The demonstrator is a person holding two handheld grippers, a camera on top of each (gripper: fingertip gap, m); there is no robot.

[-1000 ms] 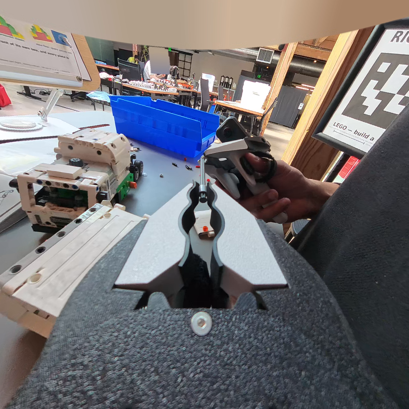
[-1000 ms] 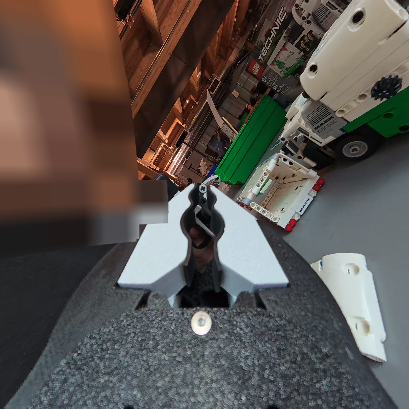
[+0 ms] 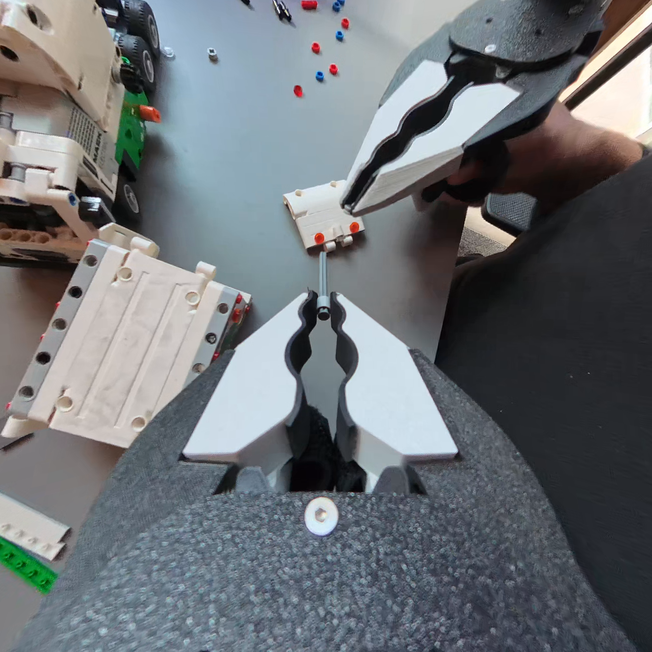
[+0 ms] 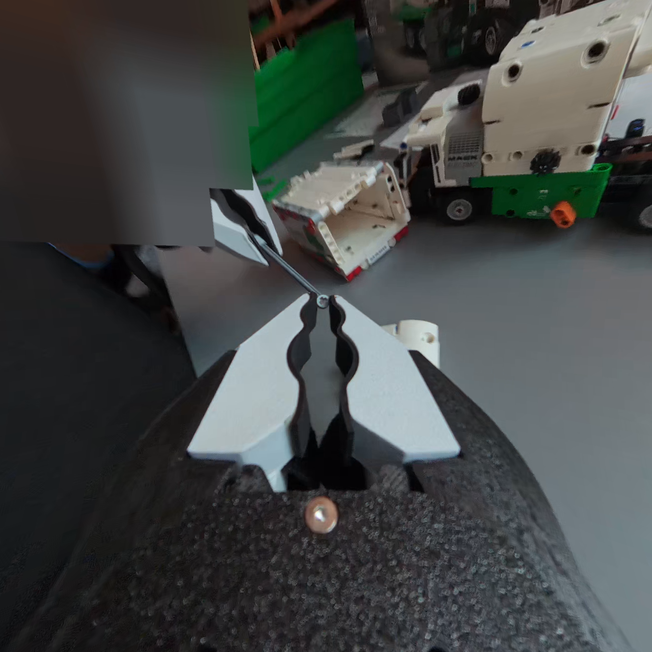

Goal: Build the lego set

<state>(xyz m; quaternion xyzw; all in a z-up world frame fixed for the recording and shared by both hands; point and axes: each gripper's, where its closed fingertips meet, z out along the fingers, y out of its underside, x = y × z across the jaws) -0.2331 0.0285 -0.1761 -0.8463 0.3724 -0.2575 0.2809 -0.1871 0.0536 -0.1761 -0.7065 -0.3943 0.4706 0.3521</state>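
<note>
Grey table [image 3: 218, 169] | left tool [image 3: 321, 304] nearly closed, pinching grey axle [image 3: 322, 278]

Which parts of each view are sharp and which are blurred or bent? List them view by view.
Left wrist view: wide-angle bending toward the edges; the grey axle and small white panel are sharp, while the green plate in the corner is smeared. Right wrist view: motion blur over the truck and green box; the upper-left mosaic is an added patch.
</note>
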